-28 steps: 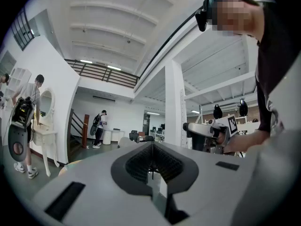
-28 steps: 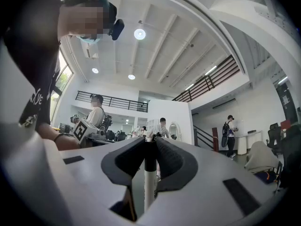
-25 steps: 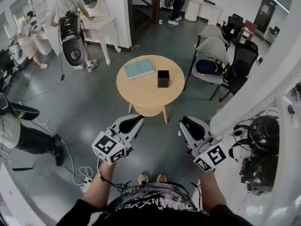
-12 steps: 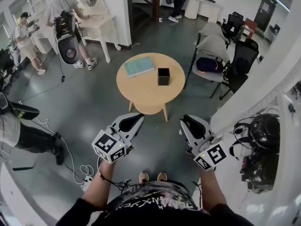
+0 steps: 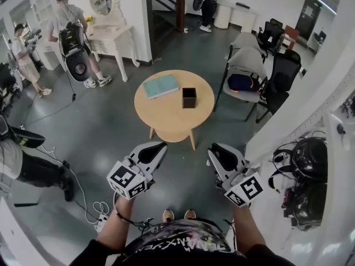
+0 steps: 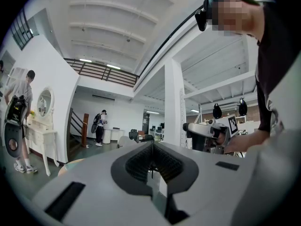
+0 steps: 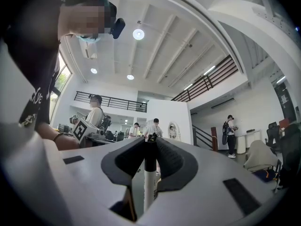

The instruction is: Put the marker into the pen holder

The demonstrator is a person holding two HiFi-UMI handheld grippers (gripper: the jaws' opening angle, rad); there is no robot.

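A black square pen holder [image 5: 189, 97] stands on the round wooden table [image 5: 166, 118], a few steps ahead of me across the floor. Both grippers hang at waist height, well short of the table. My right gripper [image 5: 215, 149] is shut on a marker [image 7: 149, 173] with a white barrel and a black cap; the marker stands upright between the pads in the right gripper view. The marker does not show in the head view. My left gripper [image 5: 157, 147] has its jaws together with nothing between them [image 6: 153, 147].
A teal book [image 5: 161, 86] lies on the table left of the holder. Grey and black chairs [image 5: 249, 65] stand to the table's right. A white dressing table [image 5: 108, 35] and people with gear [image 5: 69, 32] are far left. Cables [image 5: 94, 204] lie on the floor; headsets [image 5: 308, 159] hang at right.
The table sits slightly lower in the head view and both grippers have dropped a little with it. The people at the far left have shifted. The grip on the marker is unchanged.
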